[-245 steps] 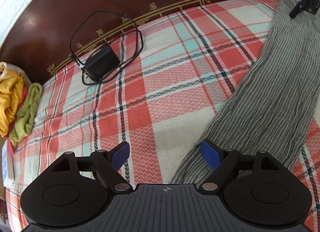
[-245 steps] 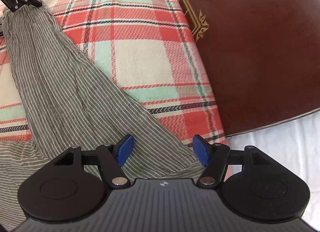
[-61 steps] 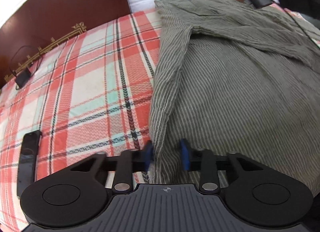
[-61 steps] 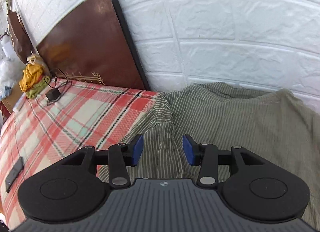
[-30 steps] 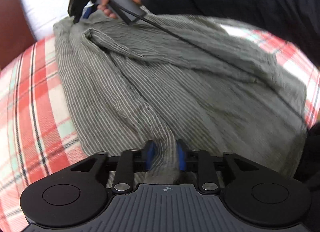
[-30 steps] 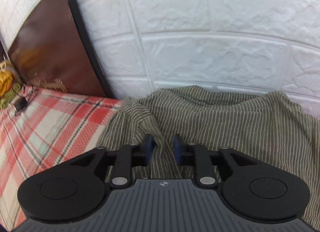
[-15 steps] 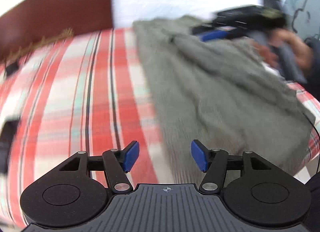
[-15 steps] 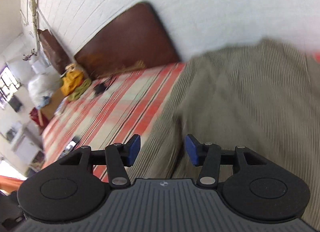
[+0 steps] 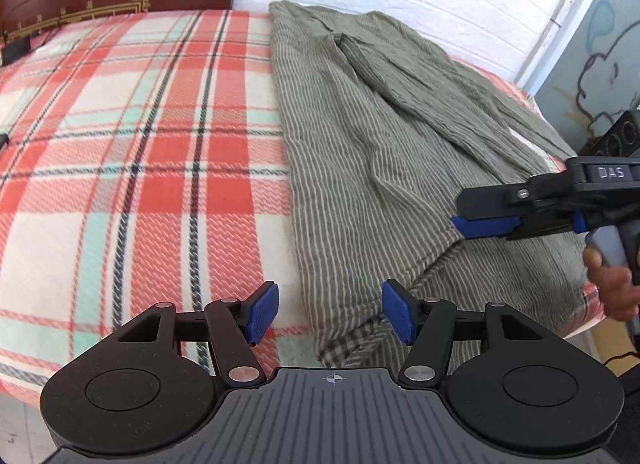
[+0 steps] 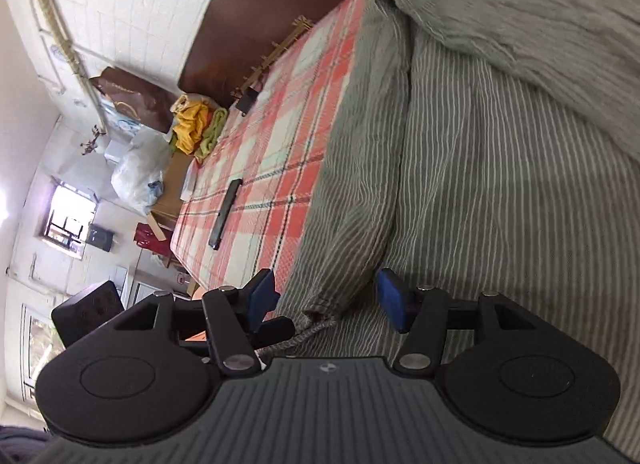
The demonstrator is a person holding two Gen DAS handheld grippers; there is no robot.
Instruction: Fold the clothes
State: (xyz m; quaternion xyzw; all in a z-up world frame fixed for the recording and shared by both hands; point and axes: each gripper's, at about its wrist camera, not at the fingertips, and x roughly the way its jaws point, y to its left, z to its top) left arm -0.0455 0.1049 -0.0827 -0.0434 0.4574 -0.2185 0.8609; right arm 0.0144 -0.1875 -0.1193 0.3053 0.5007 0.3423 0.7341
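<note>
The striped garment (image 9: 360,168) lies in loose layers on the plaid blanket (image 9: 140,152) at frame right, both the left gripper (image 9: 330,314) and right gripper (image 10: 326,300) wide and empty beside its near hem, likely between folds, the next calling for pinching an edge.

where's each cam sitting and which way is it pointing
Left wrist: on the open left gripper, facing along the plaid bed toward the headboard; the right gripper and a hand show.
Right wrist: on the open right gripper, rolled sideways, low over the striped garment, facing into the room.
Shared: garment, bed, headboard.
</note>
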